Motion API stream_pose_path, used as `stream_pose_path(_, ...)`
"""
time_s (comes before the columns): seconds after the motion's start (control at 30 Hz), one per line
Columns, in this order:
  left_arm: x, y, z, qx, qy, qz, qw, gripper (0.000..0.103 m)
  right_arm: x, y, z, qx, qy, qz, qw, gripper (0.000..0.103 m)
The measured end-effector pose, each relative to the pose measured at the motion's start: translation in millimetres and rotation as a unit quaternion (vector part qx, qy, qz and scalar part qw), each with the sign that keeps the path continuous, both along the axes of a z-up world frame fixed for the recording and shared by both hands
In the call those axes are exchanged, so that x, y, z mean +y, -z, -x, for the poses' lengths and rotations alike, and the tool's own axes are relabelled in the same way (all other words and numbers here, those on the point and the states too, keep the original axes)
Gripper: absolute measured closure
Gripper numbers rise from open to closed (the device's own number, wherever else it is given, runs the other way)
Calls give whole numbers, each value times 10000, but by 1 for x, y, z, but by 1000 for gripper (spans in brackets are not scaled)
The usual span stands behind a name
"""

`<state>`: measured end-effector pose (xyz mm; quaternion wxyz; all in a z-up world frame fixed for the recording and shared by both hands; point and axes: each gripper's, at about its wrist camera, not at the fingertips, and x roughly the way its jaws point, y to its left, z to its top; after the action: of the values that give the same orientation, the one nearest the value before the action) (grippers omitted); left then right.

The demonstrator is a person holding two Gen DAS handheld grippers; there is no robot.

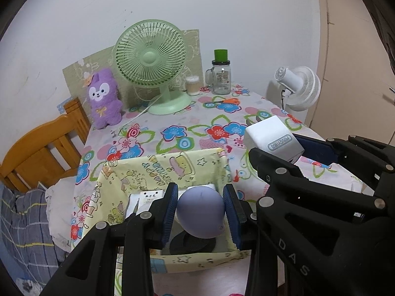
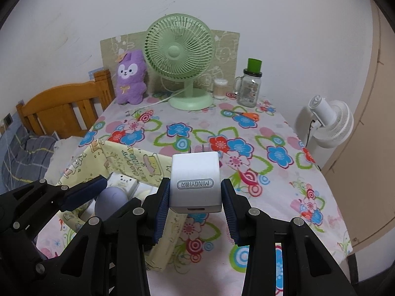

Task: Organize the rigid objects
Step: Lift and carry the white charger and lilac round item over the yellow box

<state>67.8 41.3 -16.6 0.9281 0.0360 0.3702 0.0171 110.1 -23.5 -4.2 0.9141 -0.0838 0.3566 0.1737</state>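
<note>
My left gripper [image 1: 200, 190] is shut on a smooth lilac-grey egg-shaped object [image 1: 201, 212], held just above the open yellow cartoon-print fabric box [image 1: 160, 165]. Inside the box lie white items [image 1: 148, 197] and a dark round thing [image 1: 192, 243]. My right gripper [image 2: 195, 185] is shut on a white charger block [image 2: 195, 187] labelled MINGYI, its prongs pointing away, hovering over the box's right rim [image 2: 128, 157]. The right gripper [image 1: 279, 143] with the charger [image 1: 271, 135] also shows at the right of the left wrist view. In the right wrist view the left gripper [image 2: 113, 194] holds the lilac object [image 2: 111, 199].
The table has a floral cloth [image 2: 246, 148]. At its back stand a green desk fan [image 2: 179, 51], a purple plush [image 2: 130, 81], a swab jar [image 2: 219, 88] and a glass mug jar [image 2: 249, 88]. Orange scissors [image 2: 246, 116] lie nearby. A white fan [image 2: 330, 120] stands right, a wooden bed frame [image 2: 61, 106] left.
</note>
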Motion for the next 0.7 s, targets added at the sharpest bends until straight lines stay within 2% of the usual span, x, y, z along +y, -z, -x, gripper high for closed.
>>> stream_pose_path(0.7, 45, 27, -14, 359, -276, 22, 9990, 64, 48, 32, -18, 359, -379, 71, 9986, 59)
